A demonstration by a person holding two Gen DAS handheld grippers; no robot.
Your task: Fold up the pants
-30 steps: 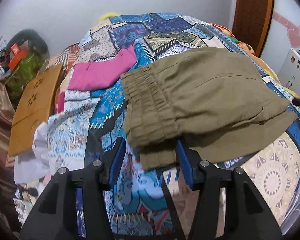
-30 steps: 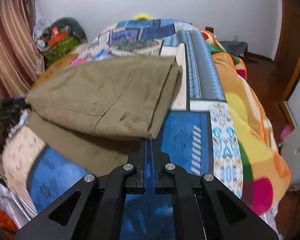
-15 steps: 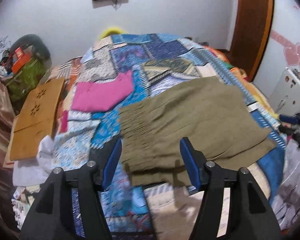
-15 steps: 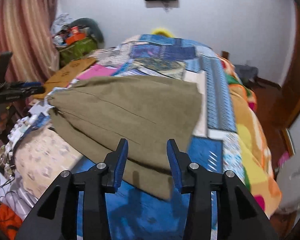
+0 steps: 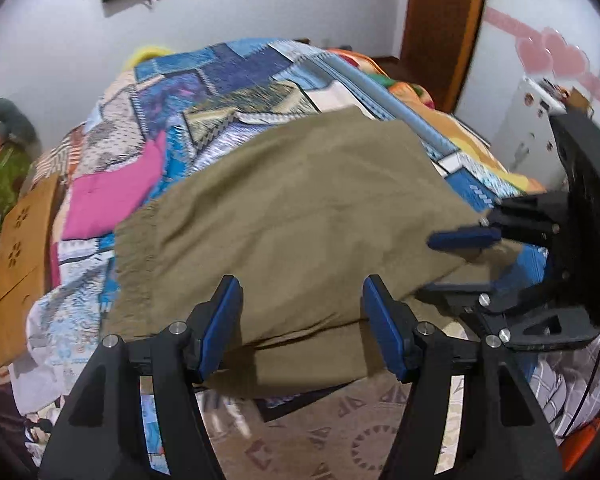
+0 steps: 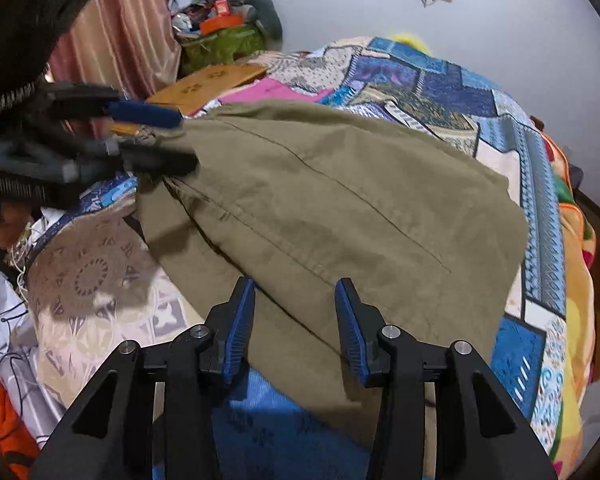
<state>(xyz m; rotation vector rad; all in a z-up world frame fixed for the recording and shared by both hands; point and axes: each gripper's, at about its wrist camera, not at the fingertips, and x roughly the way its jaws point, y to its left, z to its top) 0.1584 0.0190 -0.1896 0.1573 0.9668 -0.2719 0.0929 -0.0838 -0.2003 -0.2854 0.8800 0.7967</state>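
The olive pants [image 5: 300, 216] lie folded in layers on the patchwork bedspread [image 5: 236, 80], elastic waistband to the left in the left wrist view. My left gripper [image 5: 300, 320] is open and empty, just in front of the near fold. My right gripper [image 6: 296, 320] is open and empty over the near edge of the pants [image 6: 340, 208]. The right gripper also shows at the right of the left wrist view [image 5: 468, 264], open at the pants' right corner. The left gripper shows at the left of the right wrist view [image 6: 152, 136], open by the waistband.
A pink garment [image 5: 112, 192] lies on the bed left of the pants. A wooden board [image 5: 20, 236] leans at the bed's left side. A heap of bags [image 6: 220, 32] stands by the curtain. A wooden door [image 5: 440, 32] and a white cabinet [image 5: 532, 128] are on the right.
The right gripper went from shut to open and pulled back from the pants' edge. Both grippers drew back and up, each now showing in the other's view. The pants stay folded on the bed.
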